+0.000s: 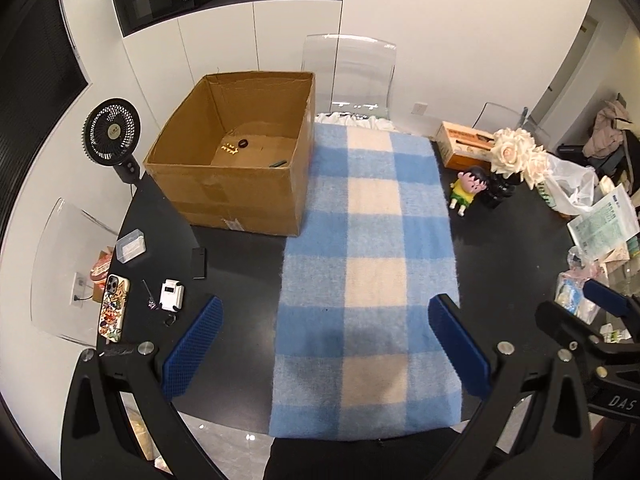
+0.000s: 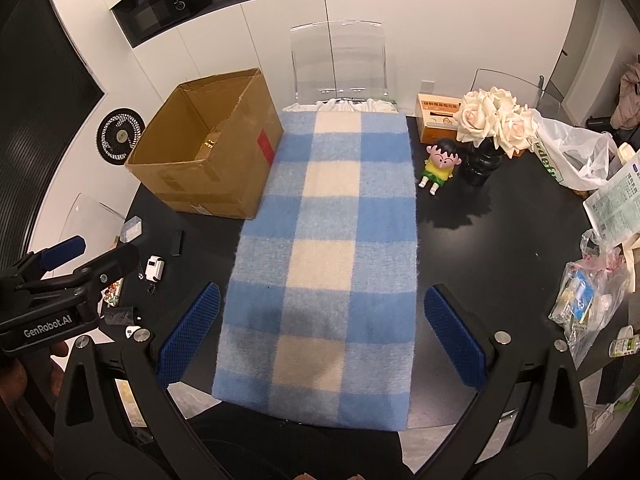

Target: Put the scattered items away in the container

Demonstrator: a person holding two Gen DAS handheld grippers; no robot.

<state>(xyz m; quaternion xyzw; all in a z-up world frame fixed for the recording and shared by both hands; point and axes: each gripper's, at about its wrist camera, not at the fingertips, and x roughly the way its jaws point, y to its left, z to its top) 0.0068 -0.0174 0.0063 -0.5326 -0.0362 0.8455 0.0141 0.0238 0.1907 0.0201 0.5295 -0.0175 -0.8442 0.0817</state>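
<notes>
Both my tools hover spread wide over the checked blanket, holding nothing.

My left tool [image 1: 326,350] and my right tool [image 2: 322,338] each hang above the near end of the blue-and-cream blanket [image 1: 372,264], which lies flat on the black tabletop [image 1: 240,280] with its long axis running away from me toward the clear chair [image 1: 352,72]. The open cardboard box [image 1: 236,184] stands touching the blanket's far-left edge, a few small things on its floor. The cartoon doll [image 2: 438,168] sits just right of the blanket, beside the black vase of roses [image 2: 482,160], feet pointing toward me. A phone [image 1: 114,308] and a white gadget [image 1: 172,294] lie left of my left tool.
</notes>
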